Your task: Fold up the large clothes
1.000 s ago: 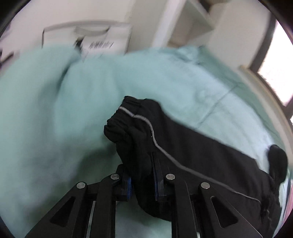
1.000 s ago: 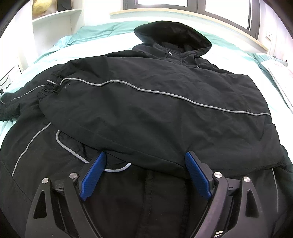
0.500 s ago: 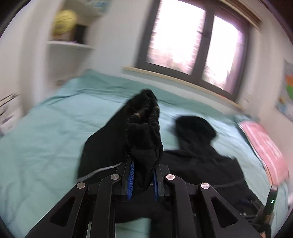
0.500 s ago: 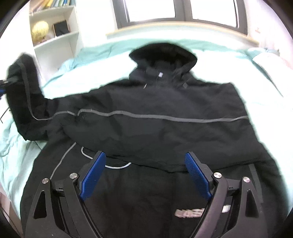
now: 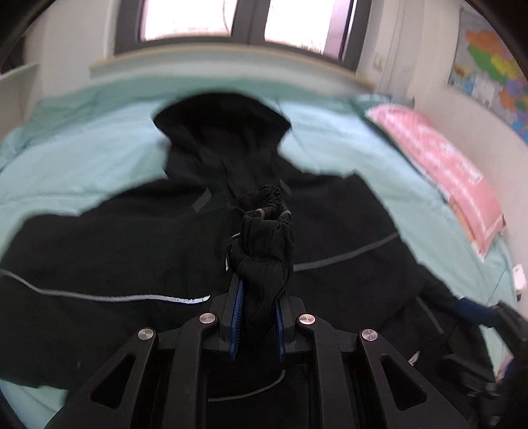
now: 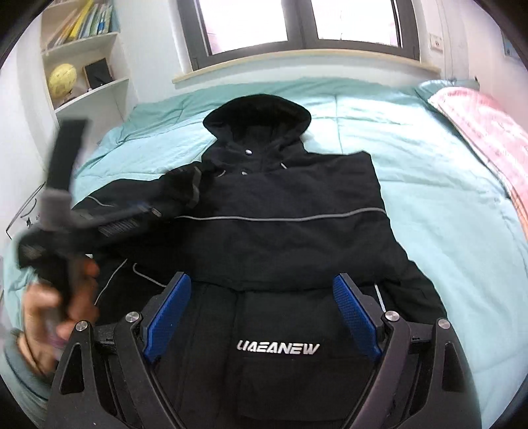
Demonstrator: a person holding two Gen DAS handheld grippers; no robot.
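A black hooded jacket [image 6: 283, 237] with a grey stripe lies spread on the teal bed, hood toward the window; it also shows in the left wrist view [image 5: 138, 250]. My left gripper [image 5: 257, 316] is shut on the jacket's sleeve cuff [image 5: 267, 237] and holds it bunched above the jacket's chest. In the right wrist view the left gripper [image 6: 145, 211] is blurred over the jacket's left side with the sleeve [image 6: 178, 191] in it. My right gripper [image 6: 260, 313] is open and empty above the jacket's lower front, near the white logo [image 6: 278, 347].
The teal quilt [image 6: 429, 184] covers the bed. A pink pillow [image 6: 488, 132] lies at the right edge. White shelves [image 6: 85, 66] with a yellow globe stand at the back left. A window [image 6: 297, 19] and sill are behind the bed.
My left gripper has lifted the sleeve cuff from the left side of the bed and carried it over the jacket's chest. My right gripper has pulled back and stayed open.
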